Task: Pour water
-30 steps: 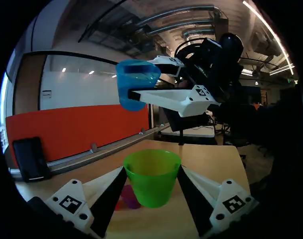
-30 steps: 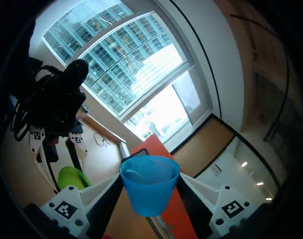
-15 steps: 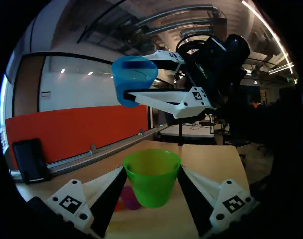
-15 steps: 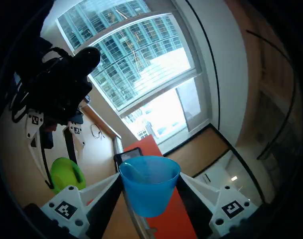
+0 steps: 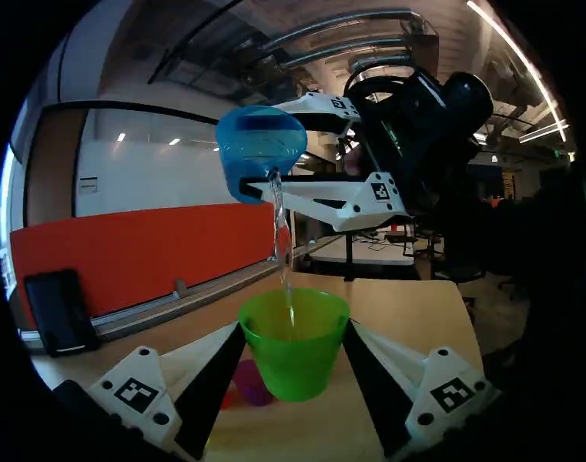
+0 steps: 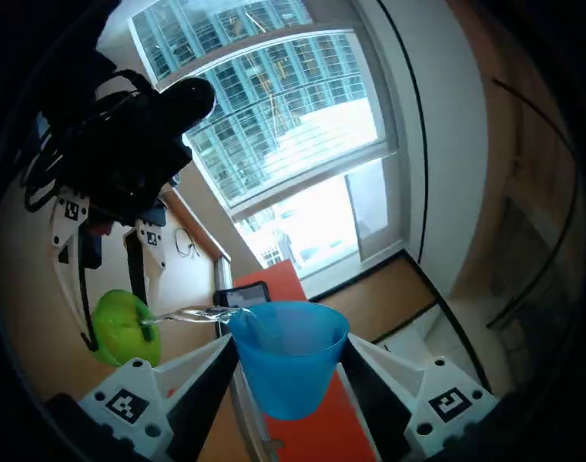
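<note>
While the right tongs (image 6: 289, 350) pinch the blue cup (image 6: 289, 366) from both sides, I see it tipped over, held high off the worktop (image 5: 416, 308). It is translucent blue plastic, tapered, with a thin clear thread of water (image 5: 280, 239) leaving its rim. In the left gripper view that cup sits near 12 o'clock, above the green cup (image 5: 294, 354), and the water falls into the green one's open mouth. My left tongs (image 5: 293, 333) are closed on the green cup, one finger pressed to each side. It is upright, bright green and tapered; whether it rests on the worktop I cannot tell. Something purple (image 5: 250, 381) lies by its base at 7 o'clock. The worktop is pale wood. A dark phone (image 5: 58, 308) leans at 9 o'clock against a long orange panel (image 5: 138, 246), and bare pipes (image 5: 346, 35) run overhead at 12 o'clock. A tall window (image 6: 293, 115), bright with daylight, stands at 12 o'clock in the right gripper view.
</note>
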Action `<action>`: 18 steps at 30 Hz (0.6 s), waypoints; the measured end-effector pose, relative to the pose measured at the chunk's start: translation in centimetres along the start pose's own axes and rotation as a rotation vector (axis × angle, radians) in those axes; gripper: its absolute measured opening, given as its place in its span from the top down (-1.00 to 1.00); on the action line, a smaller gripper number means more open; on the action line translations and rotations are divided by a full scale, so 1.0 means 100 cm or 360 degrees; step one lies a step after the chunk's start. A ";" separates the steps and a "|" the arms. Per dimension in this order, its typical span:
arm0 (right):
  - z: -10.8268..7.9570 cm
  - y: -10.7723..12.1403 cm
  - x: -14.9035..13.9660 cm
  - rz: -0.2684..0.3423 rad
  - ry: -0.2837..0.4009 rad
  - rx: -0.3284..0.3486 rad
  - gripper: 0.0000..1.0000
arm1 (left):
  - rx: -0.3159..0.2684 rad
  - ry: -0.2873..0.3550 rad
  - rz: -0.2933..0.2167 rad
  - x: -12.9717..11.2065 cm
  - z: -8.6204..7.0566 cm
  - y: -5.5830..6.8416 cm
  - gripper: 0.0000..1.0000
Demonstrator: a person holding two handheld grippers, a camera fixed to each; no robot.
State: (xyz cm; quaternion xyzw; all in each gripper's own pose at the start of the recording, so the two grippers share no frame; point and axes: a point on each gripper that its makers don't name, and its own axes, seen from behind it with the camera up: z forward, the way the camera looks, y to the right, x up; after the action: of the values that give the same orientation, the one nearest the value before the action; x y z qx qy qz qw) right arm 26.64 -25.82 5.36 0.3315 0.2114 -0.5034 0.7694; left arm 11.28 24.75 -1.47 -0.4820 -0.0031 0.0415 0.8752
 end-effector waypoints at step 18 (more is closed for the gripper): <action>0.001 0.010 0.002 -0.0108 -0.0004 -0.0032 -0.80 | -0.0009 -0.0007 0.0007 0.000 0.002 0.003 -0.72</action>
State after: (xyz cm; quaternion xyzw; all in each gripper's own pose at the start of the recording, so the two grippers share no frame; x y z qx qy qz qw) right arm 27.60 -25.73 5.59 0.3157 0.2266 -0.5276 0.7554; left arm 11.30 25.02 -1.60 -0.4844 -0.0040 0.0444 0.8737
